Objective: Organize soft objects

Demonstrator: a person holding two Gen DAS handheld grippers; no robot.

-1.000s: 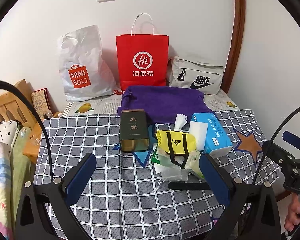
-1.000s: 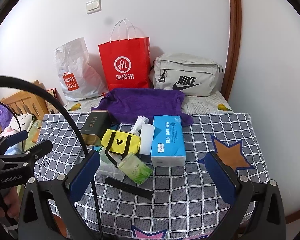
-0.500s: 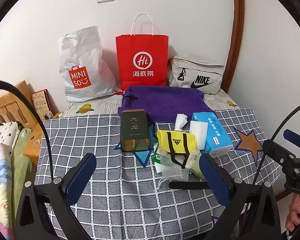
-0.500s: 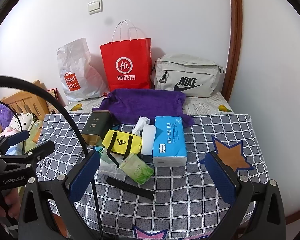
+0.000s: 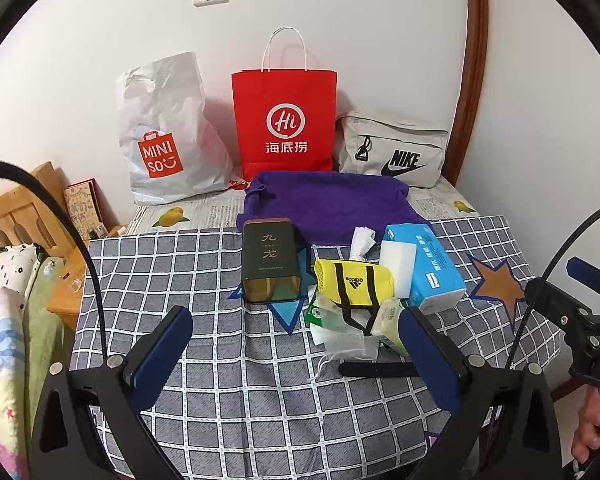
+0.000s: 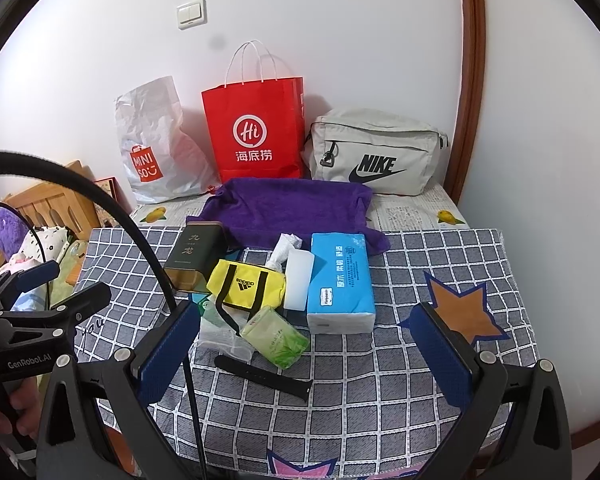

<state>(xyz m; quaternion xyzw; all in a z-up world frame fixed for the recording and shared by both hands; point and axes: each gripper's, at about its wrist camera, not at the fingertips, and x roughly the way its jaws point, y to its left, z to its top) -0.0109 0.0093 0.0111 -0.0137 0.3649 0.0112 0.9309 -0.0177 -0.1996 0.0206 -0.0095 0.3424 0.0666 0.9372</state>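
A pile of items lies mid-table on the checked cloth (image 5: 228,384): a yellow Adidas pouch (image 5: 354,282) (image 6: 248,286), a blue tissue pack (image 5: 428,268) (image 6: 340,280), a white sponge block (image 6: 298,280), a green tissue packet (image 6: 278,338), a black strap (image 6: 266,376) and a dark tin (image 5: 270,260) (image 6: 192,258). Behind them spreads a purple towel (image 5: 332,204) (image 6: 292,208). My left gripper (image 5: 296,354) hangs open over the near cloth, nothing between its fingers. My right gripper (image 6: 304,356) is open too, short of the pile, empty.
Against the wall stand a white Miniso bag (image 5: 168,132), a red paper bag (image 5: 286,120) and a grey Nike bag (image 5: 392,152). A wooden headboard (image 5: 16,208) and bedding lie left of the table. The table's right edge meets a wall.
Both views shifted only slightly; the objects on the table have not moved and both grippers stay open.
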